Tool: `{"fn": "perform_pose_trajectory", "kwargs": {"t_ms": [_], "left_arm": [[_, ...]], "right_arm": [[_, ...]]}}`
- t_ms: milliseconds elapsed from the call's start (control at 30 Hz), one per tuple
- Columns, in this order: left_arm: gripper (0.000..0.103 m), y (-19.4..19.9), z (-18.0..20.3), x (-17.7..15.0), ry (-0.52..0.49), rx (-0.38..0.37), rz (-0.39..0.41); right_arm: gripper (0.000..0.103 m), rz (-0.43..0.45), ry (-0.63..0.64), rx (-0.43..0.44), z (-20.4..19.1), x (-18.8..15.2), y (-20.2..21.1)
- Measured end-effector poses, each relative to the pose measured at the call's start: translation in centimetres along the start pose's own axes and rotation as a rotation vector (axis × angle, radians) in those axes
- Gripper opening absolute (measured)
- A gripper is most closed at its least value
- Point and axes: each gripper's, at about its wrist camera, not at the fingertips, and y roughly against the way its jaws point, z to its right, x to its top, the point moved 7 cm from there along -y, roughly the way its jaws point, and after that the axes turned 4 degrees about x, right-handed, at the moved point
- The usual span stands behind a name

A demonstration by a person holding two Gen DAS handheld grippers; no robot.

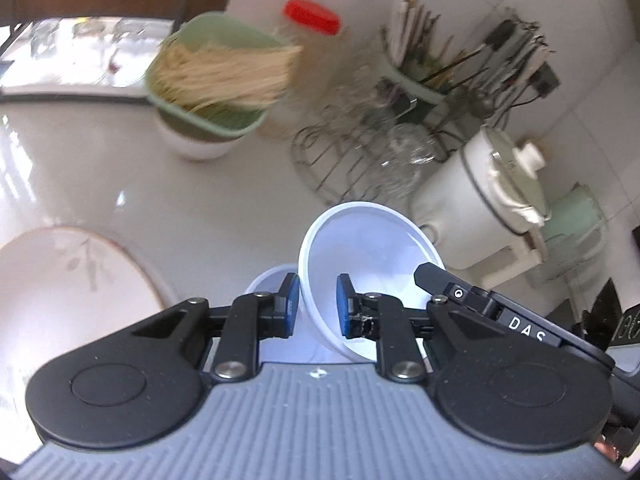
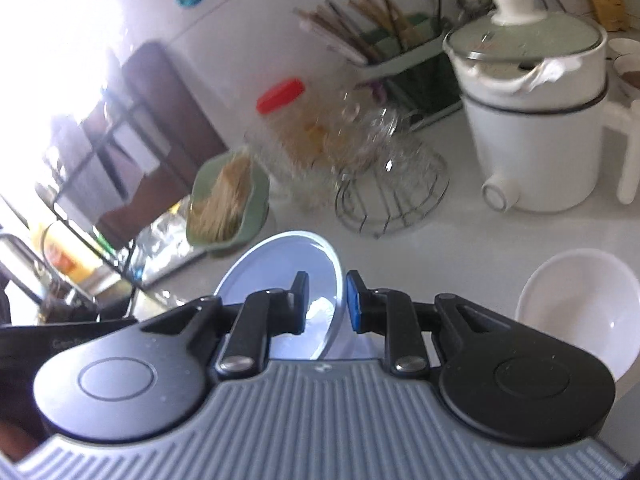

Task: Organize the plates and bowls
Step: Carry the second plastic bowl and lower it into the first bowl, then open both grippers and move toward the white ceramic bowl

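Note:
In the left wrist view my left gripper [image 1: 317, 306] is shut on the rim of a white bowl [image 1: 368, 256], held tilted above the white counter [image 1: 80, 160]. A pale blue dish [image 1: 272, 276] shows just behind its left finger. The other gripper's black body [image 1: 500, 312] crosses at the right. A white plate with a leaf print [image 1: 68, 280] lies at the left. In the right wrist view my right gripper [image 2: 327, 305] is shut on the rim of a pale blue plate [image 2: 280, 268], held tilted. A white bowl [image 2: 580, 304] sits at the right.
A wire rack with glass cups [image 2: 384, 176], a white pot with a lid [image 2: 532, 120], a green tub of sticks [image 2: 228, 204], a red-capped jar [image 1: 312, 16] and a utensil holder [image 1: 472, 60] stand at the back of the counter.

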Motion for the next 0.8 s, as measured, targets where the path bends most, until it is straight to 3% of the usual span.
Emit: {"fn": "perform_pose_trajectory", "kwargs": {"t_ms": [233, 600, 800], "left_arm": [[0.023, -1.4, -1.7, -2.1, -0.001, 0.074, -0.064], [0.024, -2.4, -2.1, -2.8, 0.005, 0.074, -0.099], [0.047, -2.0, -1.8, -2.9, 0.004, 0.055, -0.103]], "right_arm": [[0.023, -0.089, 0.022, -0.018, -0.2, -2.6, -1.8], [0.025, -0.126, 0.025, -0.061, 0.2, -3.4, -2.1], [0.03, -0.1, 0.058, -0.08, -0.3, -2.7, -1.0]]}}
